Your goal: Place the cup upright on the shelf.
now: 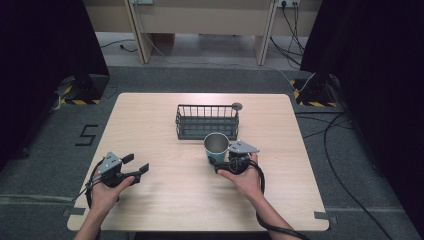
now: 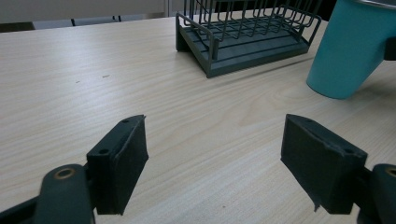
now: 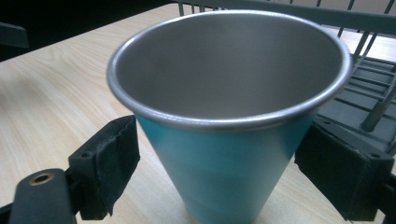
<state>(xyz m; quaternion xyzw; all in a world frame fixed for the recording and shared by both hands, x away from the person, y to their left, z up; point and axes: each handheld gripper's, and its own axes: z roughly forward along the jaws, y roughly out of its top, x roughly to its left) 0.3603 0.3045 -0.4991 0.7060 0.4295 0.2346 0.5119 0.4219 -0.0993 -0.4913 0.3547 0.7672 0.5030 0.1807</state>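
Two hand-held grippers are over the wooden table. The right gripper has a teal metal cup standing upright between its jaws; in the right gripper view the black pads sit to either side of the cup's lower wall. The left pad seems to be at the wall or just off it, and a narrow gap shows at the right one, so the jaws are spread and not pressing. The cup's silver rim and bare steel inside face that camera. Just beyond the cup, on its far side from the right gripper, stands a dark wire dish rack.

The left gripper is well apart, to the cup's left. Its jaws stand wide with only bare tabletop between them, and the cup and rack lie ahead to its right.
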